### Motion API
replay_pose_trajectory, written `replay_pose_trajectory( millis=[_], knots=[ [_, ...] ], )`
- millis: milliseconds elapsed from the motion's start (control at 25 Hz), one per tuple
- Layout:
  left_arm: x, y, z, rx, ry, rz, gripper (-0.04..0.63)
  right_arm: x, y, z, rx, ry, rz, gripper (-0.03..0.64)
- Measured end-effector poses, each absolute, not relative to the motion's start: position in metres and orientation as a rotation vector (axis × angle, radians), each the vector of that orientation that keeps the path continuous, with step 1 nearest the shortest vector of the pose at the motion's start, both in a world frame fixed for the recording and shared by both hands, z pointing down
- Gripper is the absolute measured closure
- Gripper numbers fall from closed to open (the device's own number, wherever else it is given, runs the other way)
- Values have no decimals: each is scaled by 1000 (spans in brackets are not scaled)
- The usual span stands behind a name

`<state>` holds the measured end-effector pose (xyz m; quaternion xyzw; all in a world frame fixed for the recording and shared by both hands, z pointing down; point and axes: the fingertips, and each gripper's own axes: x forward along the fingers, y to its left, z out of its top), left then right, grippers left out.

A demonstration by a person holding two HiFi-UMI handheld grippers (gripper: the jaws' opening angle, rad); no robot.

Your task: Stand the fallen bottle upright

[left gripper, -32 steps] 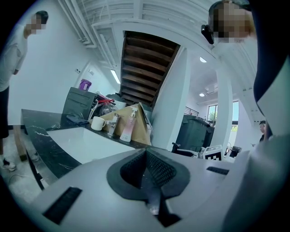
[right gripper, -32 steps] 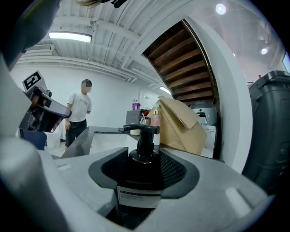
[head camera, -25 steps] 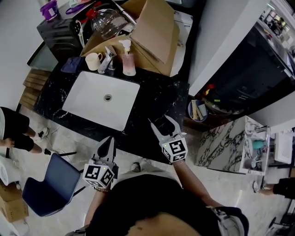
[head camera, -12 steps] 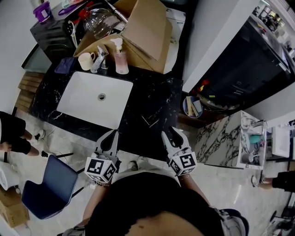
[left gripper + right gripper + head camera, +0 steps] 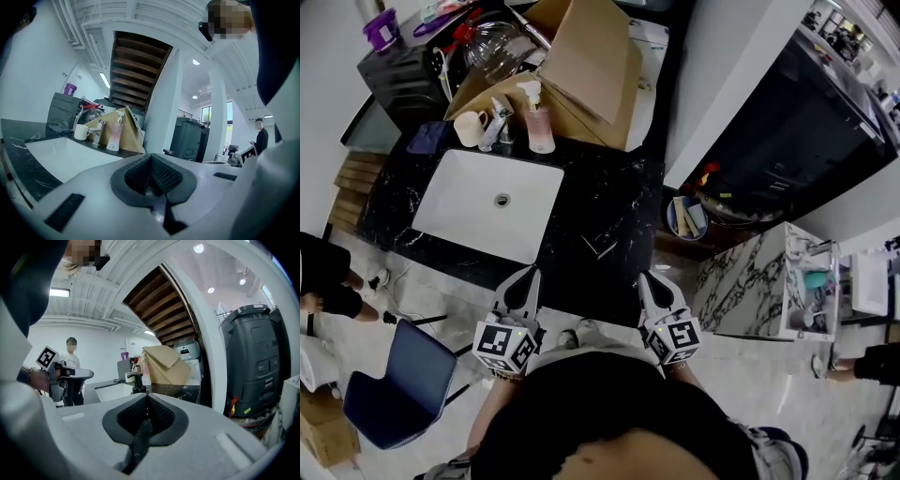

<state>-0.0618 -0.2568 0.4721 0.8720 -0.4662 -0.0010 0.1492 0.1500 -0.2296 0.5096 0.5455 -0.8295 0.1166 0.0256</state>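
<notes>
A small dark bottle [image 5: 600, 246] [image 5: 136, 383] is on the black marble counter [image 5: 619, 202], near its front edge and right of the white sink [image 5: 483, 202]; in the right gripper view it looks upright. My right gripper [image 5: 649, 281] [image 5: 145, 416] is shut and empty, drawn back off the counter's front edge, apart from the bottle. My left gripper [image 5: 528, 278] [image 5: 152, 176] is also shut on nothing, in front of the sink. A pink pump bottle [image 5: 538, 120] [image 5: 114, 136] stands upright behind the sink.
A cup [image 5: 470, 128] and faucet [image 5: 495, 125] sit by the pump bottle, with an open cardboard box [image 5: 581, 66] behind. A bucket of items [image 5: 684, 217] and a marble-topped stand [image 5: 750, 281] are at the right, a blue chair [image 5: 394, 384] at the left. People stand nearby.
My right gripper was open around the dark bottle; it has pulled back toward me and shut, leaving the bottle on the counter. The left gripper shifted slightly forward.
</notes>
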Motion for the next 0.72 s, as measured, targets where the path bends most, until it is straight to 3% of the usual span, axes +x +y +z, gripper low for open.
replay_pose_trajectory(
  millis=[720],
  knots=[
    [-66,-245,480,2479,-1347,23,592,150,-223,513,1697,-2543,388,612]
  ],
)
